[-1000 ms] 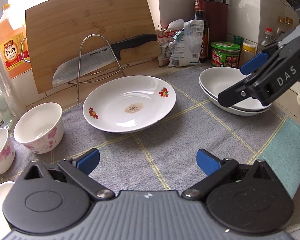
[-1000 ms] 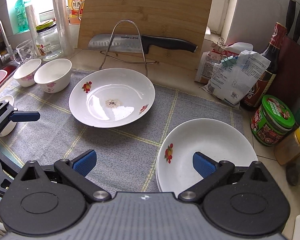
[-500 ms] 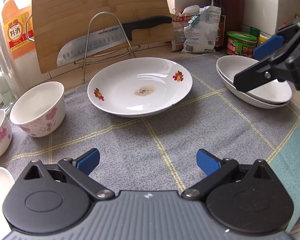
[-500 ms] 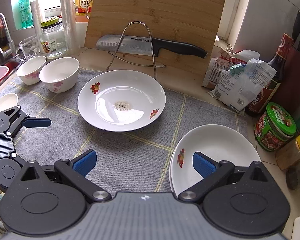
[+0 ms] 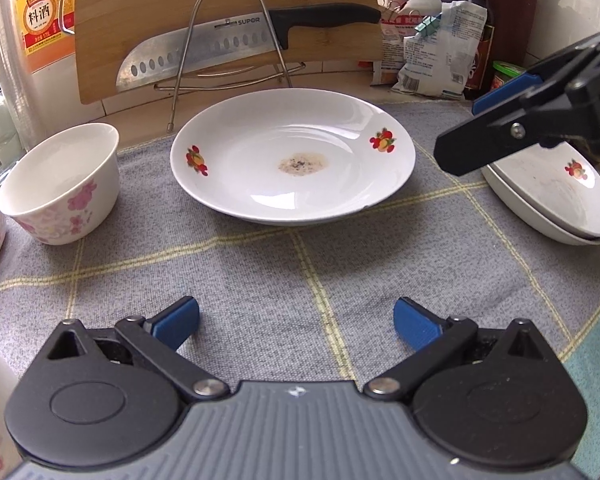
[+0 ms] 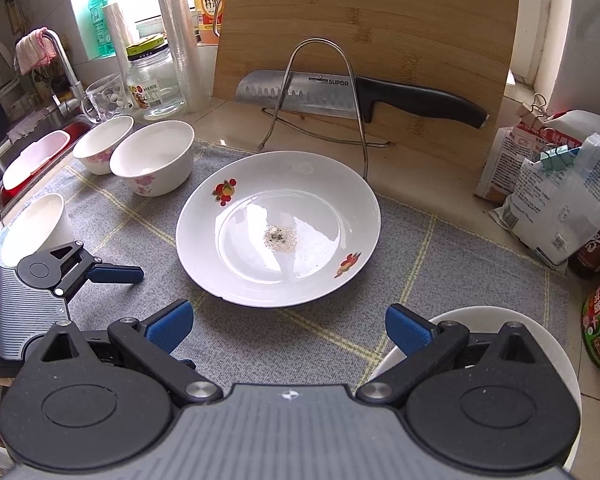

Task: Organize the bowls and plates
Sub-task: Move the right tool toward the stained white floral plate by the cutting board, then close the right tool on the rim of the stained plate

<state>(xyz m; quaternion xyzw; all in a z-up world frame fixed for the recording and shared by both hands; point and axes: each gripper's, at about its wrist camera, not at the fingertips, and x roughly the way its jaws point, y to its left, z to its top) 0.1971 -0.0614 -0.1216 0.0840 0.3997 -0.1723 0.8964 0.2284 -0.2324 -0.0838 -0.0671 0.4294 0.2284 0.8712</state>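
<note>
Grey mat (image 6: 260,344) as landmark: the soiled plate (image 6: 278,228) lies at its centre, two stacked plates (image 5: 556,208) at its right edge, bowls (image 6: 152,158) at its left, sorted by kind. Left gripper (image 5: 296,318) and right gripper (image 6: 288,326), both spread wide and empty, face the plate, probably for stacking

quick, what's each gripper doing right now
Left gripper: open, holding nothing.
Right gripper: open, holding nothing.
</note>
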